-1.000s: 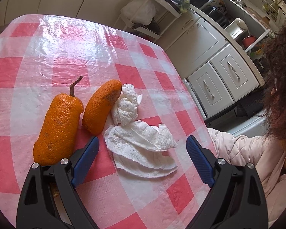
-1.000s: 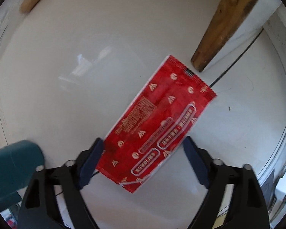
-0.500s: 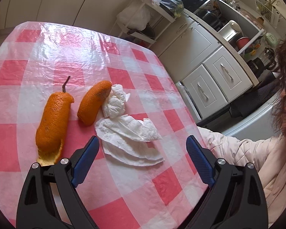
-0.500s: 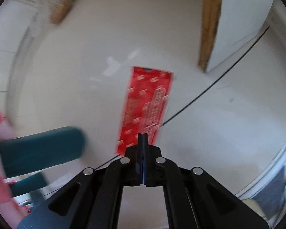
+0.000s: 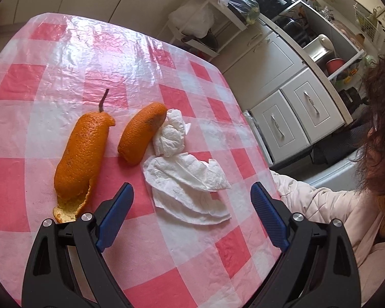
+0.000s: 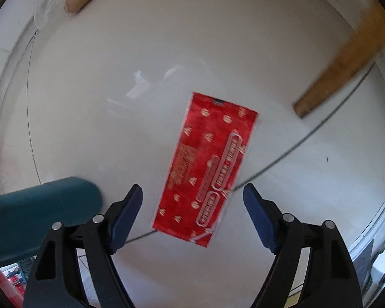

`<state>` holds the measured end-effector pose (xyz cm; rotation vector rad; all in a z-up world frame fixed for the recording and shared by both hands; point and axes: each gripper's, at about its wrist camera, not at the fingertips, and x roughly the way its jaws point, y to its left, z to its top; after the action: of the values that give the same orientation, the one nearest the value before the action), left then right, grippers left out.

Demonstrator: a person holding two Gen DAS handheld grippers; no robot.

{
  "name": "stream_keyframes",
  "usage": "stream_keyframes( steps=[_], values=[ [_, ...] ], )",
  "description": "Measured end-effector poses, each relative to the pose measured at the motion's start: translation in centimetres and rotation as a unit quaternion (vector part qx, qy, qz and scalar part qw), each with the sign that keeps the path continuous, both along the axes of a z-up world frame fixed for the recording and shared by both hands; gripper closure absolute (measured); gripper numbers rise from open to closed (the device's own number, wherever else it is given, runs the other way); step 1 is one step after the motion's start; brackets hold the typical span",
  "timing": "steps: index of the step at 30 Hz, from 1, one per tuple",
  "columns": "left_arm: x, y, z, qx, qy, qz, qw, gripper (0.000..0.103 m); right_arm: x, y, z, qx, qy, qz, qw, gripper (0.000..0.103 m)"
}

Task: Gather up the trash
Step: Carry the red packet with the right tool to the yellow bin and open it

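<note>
Trash lies in two places, and each pair of tongs faces its own share. Seen from the right wrist, the right tongs (image 6: 192, 206) point straight down at a pale floor (image 6: 166, 51), where a red wrapper (image 6: 208, 166) lies flat. Its long axis runs away from the tongs and leans a little to the right, and its near end sits between the two blue pads. The jaws are opening and grip nothing; the wrapper appears to rest on the floor, though motion blur makes its height hard to judge. A thin dark cable (image 6: 308, 136) passes under the wrapper, and a wooden leg (image 6: 346, 61) stands well apart at upper right.

Seen from the left wrist, the left tongs (image 5: 191, 211) are spread wide and empty above a bench (image 5: 64, 59) covered in pink and white checks. A flattened white napkin (image 5: 190, 179) lies straight ahead, its near edge between the pads. A crumpled tissue ball (image 5: 170, 138) sits just beyond, touching the smaller orange peel (image 5: 141, 131). The larger peel with a stem (image 5: 83, 148) lies to the left, outside the left pad.

The right tongs are the nearer to the wrapper and would likely close across its short width.
</note>
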<state>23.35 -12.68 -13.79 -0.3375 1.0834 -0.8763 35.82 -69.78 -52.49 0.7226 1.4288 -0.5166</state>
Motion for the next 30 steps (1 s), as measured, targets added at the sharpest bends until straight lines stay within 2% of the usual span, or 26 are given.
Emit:
stream_keyframes(
  steps=[5,7,12,14,15,17,18,21,26,30],
  values=[
    [0.3,0.0,-0.1,0.000,0.000,0.000,1.0000,0.014,0.2,1.5,-2.9,0.008,0.064,0.026,0.998,0.026],
    [0.5,0.1,-0.2,0.000,0.002,0.001,1.0000,0.014,0.0,1.9,-3.5,-0.002,0.083,0.039,0.996,0.029],
    [0.7,0.5,-0.2,-0.006,0.004,0.005,1.0000,0.014,-1.1,1.6,-3.6,-0.025,0.083,0.068,0.994,0.032],
    [0.7,0.5,-0.1,-0.005,0.004,0.005,1.0000,0.014,-0.3,1.0,-3.5,-0.035,0.073,0.082,0.993,0.033],
    [0.7,0.5,-0.1,-0.006,0.005,0.005,1.0000,0.014,-1.0,0.7,-3.2,-0.038,0.069,0.089,0.993,0.039],
    [0.7,0.5,-0.1,-0.004,0.005,0.005,1.0000,0.014,-1.1,1.0,-2.8,-0.046,0.059,0.104,0.992,0.065],
    [0.7,0.5,-0.1,-0.005,0.005,0.005,1.0000,0.014,-1.2,1.1,-2.7,-0.044,0.059,0.106,0.992,0.083],
    [0.7,0.5,-0.1,-0.005,0.004,0.005,1.0000,0.014,-1.7,0.6,-3.2,-0.026,0.049,0.096,0.994,0.098],
    [0.6,0.4,0.2,-0.005,0.004,0.004,1.0000,0.014,-3.3,-0.6,-2.6,0.034,0.008,0.036,0.999,0.101],
    [0.1,-0.2,1.4,-0.012,-0.007,0.002,0.9999,0.014,-3.3,-0.4,-0.1,0.067,-0.064,0.007,0.996,0.101]
  ],
)
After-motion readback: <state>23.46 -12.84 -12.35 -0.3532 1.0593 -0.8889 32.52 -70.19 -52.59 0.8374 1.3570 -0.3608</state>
